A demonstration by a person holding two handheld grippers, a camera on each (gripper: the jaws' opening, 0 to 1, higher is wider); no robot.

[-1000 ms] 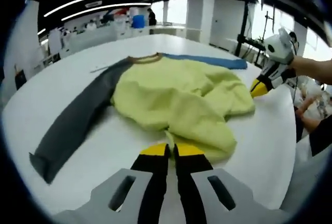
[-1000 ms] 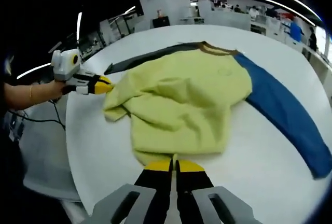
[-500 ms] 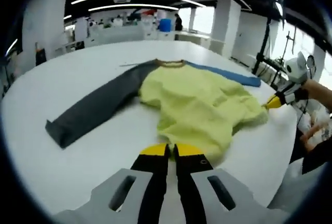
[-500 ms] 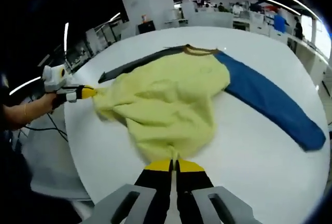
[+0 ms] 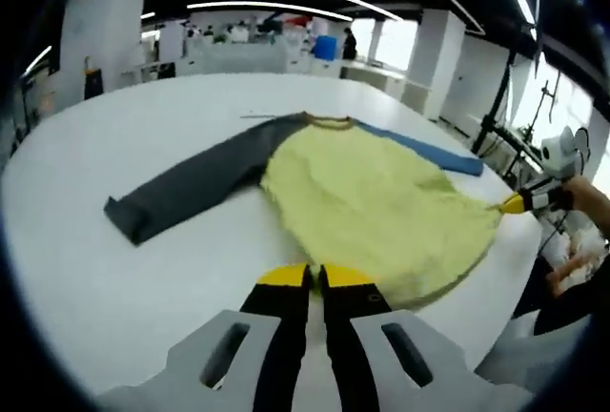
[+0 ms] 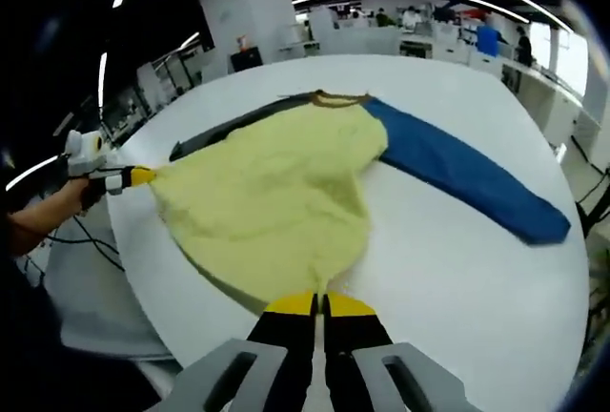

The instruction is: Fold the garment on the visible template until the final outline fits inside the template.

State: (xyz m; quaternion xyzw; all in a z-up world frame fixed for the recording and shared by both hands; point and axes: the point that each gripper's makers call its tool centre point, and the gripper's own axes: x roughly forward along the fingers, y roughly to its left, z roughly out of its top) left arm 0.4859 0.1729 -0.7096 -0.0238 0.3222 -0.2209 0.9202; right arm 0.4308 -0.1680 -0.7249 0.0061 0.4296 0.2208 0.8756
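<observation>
Yellow-green fabric garment with one grey and one blue sleeve lies spread on the white round worktop. Left gripper and right gripper, jaws closed, each apparently pinch its hem corner.

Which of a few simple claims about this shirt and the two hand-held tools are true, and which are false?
1. The shirt has a yellow body. True.
2. Both sleeves are blue. False: the blue sleeve is matched by a dark grey sleeve.
3. The shirt lies on a white table. True.
4. The right gripper has jaws wide open. False: they are shut on the shirt's hem.
5. The left gripper pinches the hem too. True.
</observation>
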